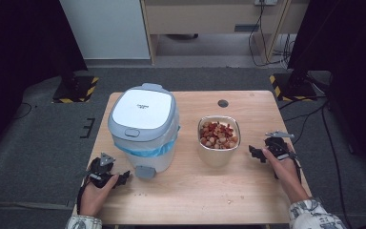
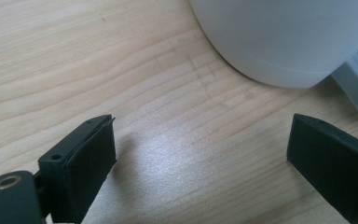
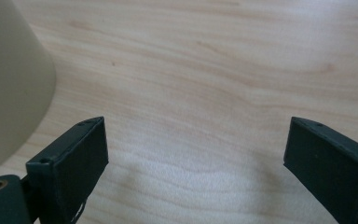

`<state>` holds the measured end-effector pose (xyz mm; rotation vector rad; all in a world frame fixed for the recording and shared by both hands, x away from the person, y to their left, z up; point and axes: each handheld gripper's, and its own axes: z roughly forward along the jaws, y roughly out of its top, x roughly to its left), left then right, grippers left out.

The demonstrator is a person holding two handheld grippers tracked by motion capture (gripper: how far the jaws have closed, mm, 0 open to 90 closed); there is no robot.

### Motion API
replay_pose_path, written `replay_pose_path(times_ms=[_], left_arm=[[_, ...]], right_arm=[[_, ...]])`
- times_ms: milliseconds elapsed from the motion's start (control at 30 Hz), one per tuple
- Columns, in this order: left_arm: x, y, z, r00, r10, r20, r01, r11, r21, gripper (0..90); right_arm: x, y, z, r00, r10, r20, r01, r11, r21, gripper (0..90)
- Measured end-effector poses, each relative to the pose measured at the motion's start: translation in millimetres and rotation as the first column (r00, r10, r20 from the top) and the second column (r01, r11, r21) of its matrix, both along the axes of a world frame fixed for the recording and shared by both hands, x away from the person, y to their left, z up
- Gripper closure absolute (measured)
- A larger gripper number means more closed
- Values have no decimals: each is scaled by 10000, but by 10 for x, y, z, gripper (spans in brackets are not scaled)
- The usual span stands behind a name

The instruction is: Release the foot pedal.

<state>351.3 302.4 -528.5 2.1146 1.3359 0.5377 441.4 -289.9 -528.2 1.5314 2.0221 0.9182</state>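
Note:
A white lidded bin [image 1: 144,128] with a blue liner and a grey foot pedal [image 1: 145,171] stands at the table's left. To its right sits a metal bowl [image 1: 218,153] full of reddish and tan food scraps. My left gripper [image 1: 122,178] rests low at the front left, just left of the pedal. Its jaws are wide apart over bare wood, with the bin's white base [image 2: 284,42] ahead. My right gripper [image 1: 253,152] is just right of the bowl, open, with nothing between its jaws. The bowl's side [image 3: 9,79] shows at the left of the right gripper view.
The wooden table [image 1: 195,191] has a round cable hole [image 1: 223,103] at the back and a few crumbs [image 1: 228,202] near the front. Dark carpet surrounds it; black stands with hazard-striped bases [image 1: 76,88] flank the far corners.

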Motion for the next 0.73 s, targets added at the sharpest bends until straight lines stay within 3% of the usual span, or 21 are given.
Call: replay_pose_path(times_ms=[233, 533, 733], left_arm=[[13, 49, -25, 9998, 186, 24, -185, 9994, -303, 53], [19, 70, -69, 9991, 193, 378, -176, 9988, -452, 17], [14, 73, -76, 9988, 196, 438, -174, 9986, -494, 14]], right_arm=[[-61, 5, -112, 9999, -105, -56, 102, 9987, -496, 58], [-249, -5, -114, 9999, -73, -122, 66, 9986, -529, 33], [-264, -3, -112, 9998, -107, -165, 98, 9986, -511, 26]])
